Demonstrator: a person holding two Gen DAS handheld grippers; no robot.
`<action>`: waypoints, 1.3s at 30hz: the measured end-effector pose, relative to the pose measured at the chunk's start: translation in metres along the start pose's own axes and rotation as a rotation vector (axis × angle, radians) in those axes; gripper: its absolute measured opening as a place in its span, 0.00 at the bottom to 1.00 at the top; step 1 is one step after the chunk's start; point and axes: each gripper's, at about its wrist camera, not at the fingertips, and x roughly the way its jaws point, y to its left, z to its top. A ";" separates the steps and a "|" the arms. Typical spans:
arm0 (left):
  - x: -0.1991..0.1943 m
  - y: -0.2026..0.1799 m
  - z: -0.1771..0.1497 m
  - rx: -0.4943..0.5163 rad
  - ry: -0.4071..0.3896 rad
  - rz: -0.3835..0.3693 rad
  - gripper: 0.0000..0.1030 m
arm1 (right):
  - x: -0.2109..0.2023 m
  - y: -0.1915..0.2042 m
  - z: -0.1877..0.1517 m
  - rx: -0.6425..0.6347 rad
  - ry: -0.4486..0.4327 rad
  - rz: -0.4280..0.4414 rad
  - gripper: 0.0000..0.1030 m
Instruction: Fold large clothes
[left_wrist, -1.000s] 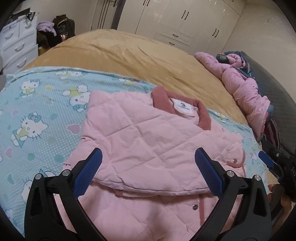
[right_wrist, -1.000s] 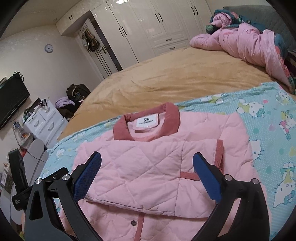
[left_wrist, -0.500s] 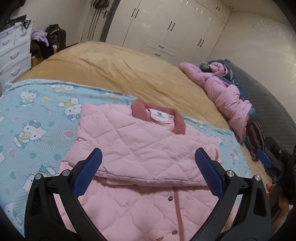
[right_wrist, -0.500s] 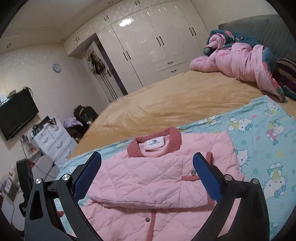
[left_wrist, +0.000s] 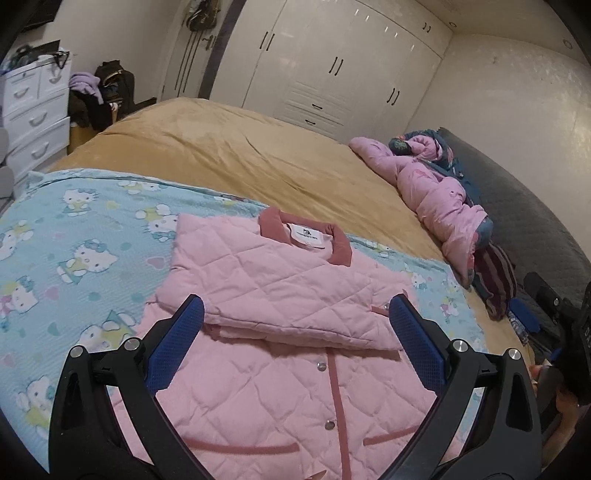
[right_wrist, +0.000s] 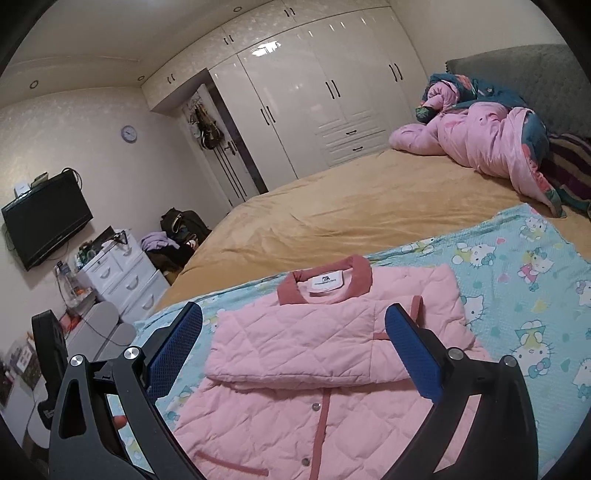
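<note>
- Pink quilted jacket (left_wrist: 280, 302) lies flat on a light blue cartoon-cat blanket (left_wrist: 74, 229), collar at the far end, hem toward the cameras.
- Both sleeves look folded across the chest, making a thick band over the upper half; snap placket and two darker pink pocket trims show below it.
- Darker pink collar (left_wrist: 340, 251) open, white neck label (right_wrist: 327, 283) facing up.
- Left gripper (left_wrist: 295, 332) hovers over the near half of the jacket, blue pads spread wide, nothing between them.
- Right gripper (right_wrist: 293, 338) likewise spread wide and empty, above the folded band; contact with the cloth cannot be judged from this angle.
- Blanket covers the near part of a bed with a tan bedspread (left_wrist: 229, 155).
- Crumpled pink duvet (right_wrist: 491, 147) heaped at the far right, against a grey headboard (right_wrist: 517, 81).
- White wardrobe (right_wrist: 332, 92) along the far wall.
- White drawer unit (right_wrist: 125, 277) at left, wall-mounted television (right_wrist: 46, 218) above it, round wall clock (right_wrist: 129, 133) higher up.
- Dark bag and a lilac garment on the floor by the drawers.
</note>
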 end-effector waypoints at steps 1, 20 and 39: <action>-0.005 0.000 0.000 0.002 -0.003 0.006 0.91 | -0.005 0.002 0.001 0.000 0.000 -0.001 0.96; -0.089 -0.008 -0.014 0.065 -0.066 0.050 0.91 | -0.072 0.022 -0.017 -0.090 0.029 -0.054 0.96; -0.119 -0.005 -0.046 0.105 -0.046 0.095 0.91 | -0.119 0.010 -0.040 -0.111 0.034 -0.098 0.96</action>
